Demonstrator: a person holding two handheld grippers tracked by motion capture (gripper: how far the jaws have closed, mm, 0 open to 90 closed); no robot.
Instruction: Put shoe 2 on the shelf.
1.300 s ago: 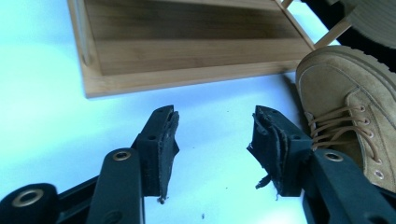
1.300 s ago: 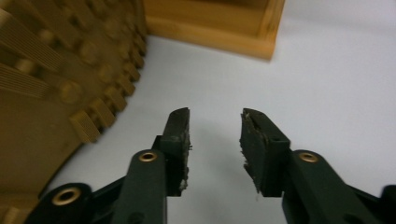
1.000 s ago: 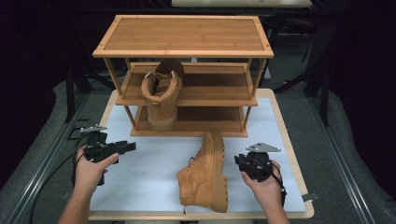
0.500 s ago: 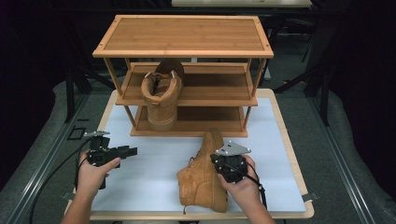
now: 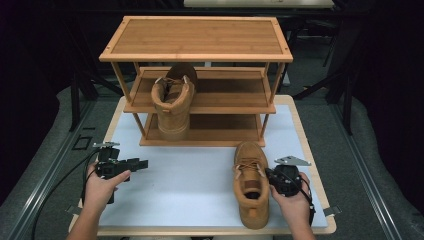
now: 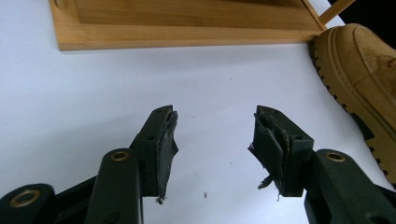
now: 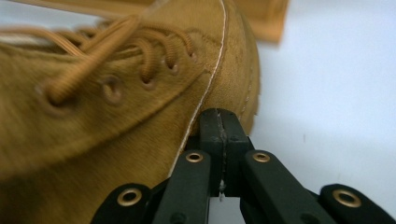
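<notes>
While right tongs (image 7: 219,122) press clenched against the boot (image 5: 251,187), left tongs (image 6: 212,135) hover released, level

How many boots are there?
2. One tan suede lace-up boot stands on the wooden rack's middle shelf. The other tan boot lies on the white table, beside the right gripper. None seem hidden.
</notes>
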